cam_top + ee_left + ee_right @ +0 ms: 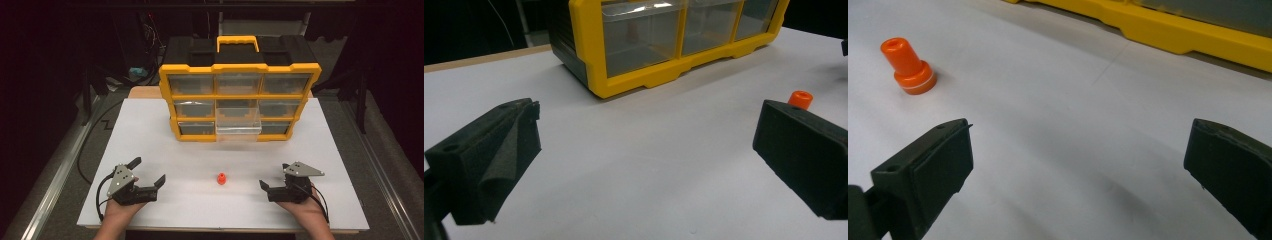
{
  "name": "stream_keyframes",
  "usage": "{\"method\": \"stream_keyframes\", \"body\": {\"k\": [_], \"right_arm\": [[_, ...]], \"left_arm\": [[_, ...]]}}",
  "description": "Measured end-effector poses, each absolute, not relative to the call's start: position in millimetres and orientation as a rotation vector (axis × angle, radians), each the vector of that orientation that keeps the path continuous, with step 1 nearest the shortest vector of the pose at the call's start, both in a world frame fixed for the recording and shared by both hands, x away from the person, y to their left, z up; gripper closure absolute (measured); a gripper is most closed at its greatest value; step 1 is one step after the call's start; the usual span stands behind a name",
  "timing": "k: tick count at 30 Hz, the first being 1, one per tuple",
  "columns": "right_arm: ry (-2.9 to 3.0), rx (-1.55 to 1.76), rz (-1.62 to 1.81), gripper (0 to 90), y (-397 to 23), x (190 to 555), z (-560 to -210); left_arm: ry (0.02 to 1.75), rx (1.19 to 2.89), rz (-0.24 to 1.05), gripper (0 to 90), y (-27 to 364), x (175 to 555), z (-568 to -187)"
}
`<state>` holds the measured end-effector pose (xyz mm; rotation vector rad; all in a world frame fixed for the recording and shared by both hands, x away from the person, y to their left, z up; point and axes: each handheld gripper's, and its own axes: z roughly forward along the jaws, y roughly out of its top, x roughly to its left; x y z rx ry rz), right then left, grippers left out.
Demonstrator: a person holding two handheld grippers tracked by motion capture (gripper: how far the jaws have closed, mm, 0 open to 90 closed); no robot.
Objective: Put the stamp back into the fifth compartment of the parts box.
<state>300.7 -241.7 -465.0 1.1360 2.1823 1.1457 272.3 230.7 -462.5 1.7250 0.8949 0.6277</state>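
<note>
Nearest the table's front edge: two hands, each holding a gripper, both low over the white board [150,130]. Left gripper [149,172] jaws spread wide, nothing between them. Right gripper [274,179] jaws also wide apart and empty in its own view.

Between the two, slightly nearer the right gripper: small orange peg [221,178], standing upright on its wider base, hollow top facing up. Apart from both grippers, touching neither. In the right gripper view it sits ahead and off to the left of the jaws [907,66]; in the left gripper view just its top peeks over the right-hand jaw [800,99].

Farther back: yellow-and-black drawer cabinet [240,70], three rows of clear drawers. Bottom middle drawer [238,127] pulled out toward the person; looks empty, though hard to be sure through the clear plastic.

Judgement: step in hand looks like picking up the peg, likely bound for the open drawer. Right gripper is the closer one. To do it well: swing the jaws left until the peg is centred between them, come down level, close on the narrow upper stem rather than the flared base, gently, since a peg this light may tip if one jaw touches first
</note>
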Motion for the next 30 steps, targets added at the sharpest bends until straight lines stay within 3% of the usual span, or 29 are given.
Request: {"method": "stream_keyframes", "body": {"k": [30], "right_arm": [[2.297,0.994,1.25,0.2,-181,294,-461]], "left_arm": [[0.871,1.732,0.621,0.3,228,272,-463]]}}
